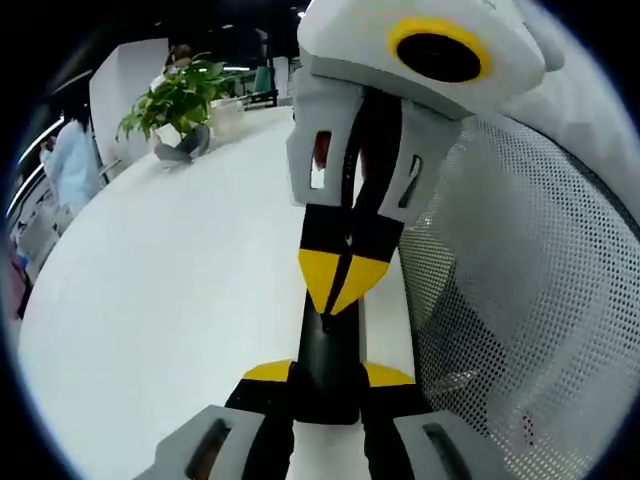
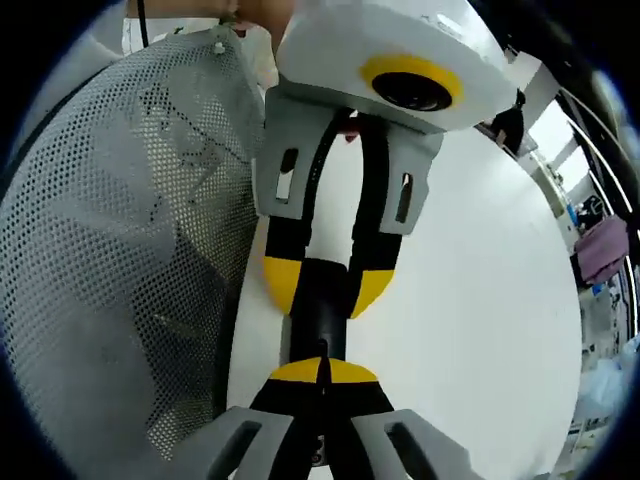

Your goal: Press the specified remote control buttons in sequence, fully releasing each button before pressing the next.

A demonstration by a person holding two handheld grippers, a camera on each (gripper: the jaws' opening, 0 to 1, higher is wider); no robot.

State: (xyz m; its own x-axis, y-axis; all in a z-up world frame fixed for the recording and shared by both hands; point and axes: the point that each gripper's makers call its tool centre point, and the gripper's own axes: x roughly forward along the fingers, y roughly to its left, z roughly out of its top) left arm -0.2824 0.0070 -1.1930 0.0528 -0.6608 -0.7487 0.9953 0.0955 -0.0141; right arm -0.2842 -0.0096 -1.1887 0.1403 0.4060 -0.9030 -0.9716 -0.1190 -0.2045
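Two handheld grippers meet nose to nose over one white table (image 1: 180, 300), with a single black remote (image 1: 325, 350) between them.

In the left gripper view, the left gripper (image 1: 328, 375) rises from the bottom edge. Its two yellow-tipped jaws are set narrow, one on each side of the remote's near end, clamping it. The remote runs straight away from the camera, a slim dark bar above the tabletop. The right gripper (image 1: 340, 280) comes down from the top of the view. Its two yellow tips are pressed together into one point, and that point rests on the remote's upper face. The buttons are too dark to tell apart, so which one lies under the point cannot be told.

The right gripper view shows the same meeting from the other side. The right gripper (image 2: 322, 372) has its jaws closed tip to tip with nothing between them, right at the end of the remote (image 2: 320, 310). Beyond it, the left gripper (image 2: 325, 285) grips the remote on both sides.

One white mesh chair back (image 1: 520, 300) stands just beside the table edge, on the right of the left gripper view and on the left of the right gripper view (image 2: 120, 250). One leafy potted plant (image 1: 180, 95) sits at the far end of the table, well apart from the grippers. One person in a pale coat (image 1: 70, 160) stands beyond the table.
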